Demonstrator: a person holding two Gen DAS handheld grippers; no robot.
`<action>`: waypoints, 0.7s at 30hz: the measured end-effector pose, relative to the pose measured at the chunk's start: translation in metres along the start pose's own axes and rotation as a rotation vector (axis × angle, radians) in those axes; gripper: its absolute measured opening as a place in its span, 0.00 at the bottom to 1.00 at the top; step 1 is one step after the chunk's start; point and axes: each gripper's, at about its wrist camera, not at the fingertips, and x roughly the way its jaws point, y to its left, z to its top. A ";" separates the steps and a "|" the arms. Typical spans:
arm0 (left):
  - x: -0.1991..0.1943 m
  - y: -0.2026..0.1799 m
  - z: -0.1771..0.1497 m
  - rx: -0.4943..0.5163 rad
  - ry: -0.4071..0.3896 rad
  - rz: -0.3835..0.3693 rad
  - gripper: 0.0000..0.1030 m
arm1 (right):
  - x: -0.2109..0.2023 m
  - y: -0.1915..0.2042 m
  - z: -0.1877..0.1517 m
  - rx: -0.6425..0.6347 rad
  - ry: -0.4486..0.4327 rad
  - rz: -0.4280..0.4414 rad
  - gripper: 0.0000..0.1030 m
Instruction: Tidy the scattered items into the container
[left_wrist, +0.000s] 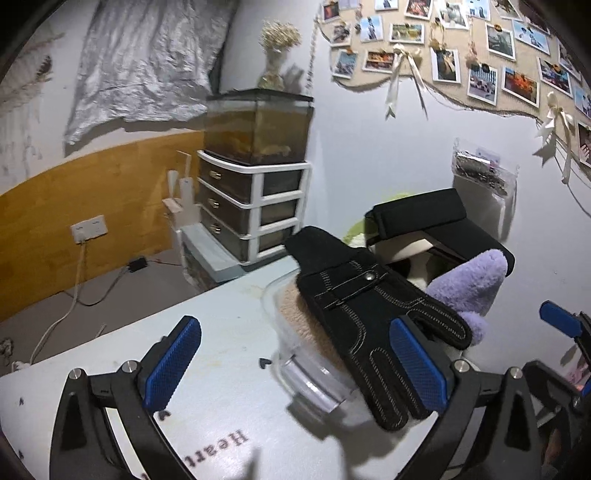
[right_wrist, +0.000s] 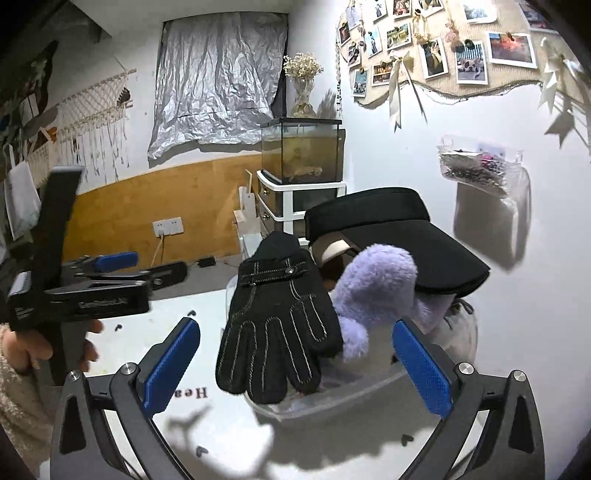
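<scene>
- White worktop (left_wrist: 229, 387) carried everything, printed with dark lettering near its front edge; behind it stood a white wall with a photo board (right_wrist: 443, 48), and a drawer unit (left_wrist: 255, 206) with a glass tank (left_wrist: 258, 125) on top.
- Your clear container (left_wrist: 314, 384) sat on the worktop toward the wall, already heaped above its rim.
- Your black glove (left_wrist: 373, 325) lay draped over the container's near rim, cuff up on the pile and fingertips hanging outside the wall toward you.
- Your purple fluffy item (right_wrist: 376, 284) rested on the pile just beside the glove, and a black visor cap (right_wrist: 391, 236) lay across the back of the heap.
- Your left gripper (left_wrist: 295, 365) was spread wide, holding nothing; the glove's fingers lay just past its right-hand blue pad, with the container's rim between the two pads.
- Your right gripper (right_wrist: 299, 369) was likewise spread wide and held nothing; the glove's fingertips hung between its pads, nearer the left-hand one, and the purple item sat ahead of the other pad.
- In the right wrist view your left hand (right_wrist: 33, 343) gripped the other tool's handle out over the worktop's left side, well apart from the container.
- Small dark specks (right_wrist: 201, 450) dotted the worktop near its front edge.
</scene>
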 end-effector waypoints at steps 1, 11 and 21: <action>-0.005 0.002 -0.004 -0.003 0.002 0.009 1.00 | -0.003 0.001 -0.002 -0.005 -0.006 -0.010 1.00; -0.055 0.023 -0.037 -0.046 -0.016 0.071 1.00 | -0.031 0.003 -0.018 0.025 -0.029 0.001 1.00; -0.095 0.031 -0.061 -0.026 -0.034 0.103 1.00 | -0.056 0.019 -0.033 0.023 -0.044 -0.004 1.00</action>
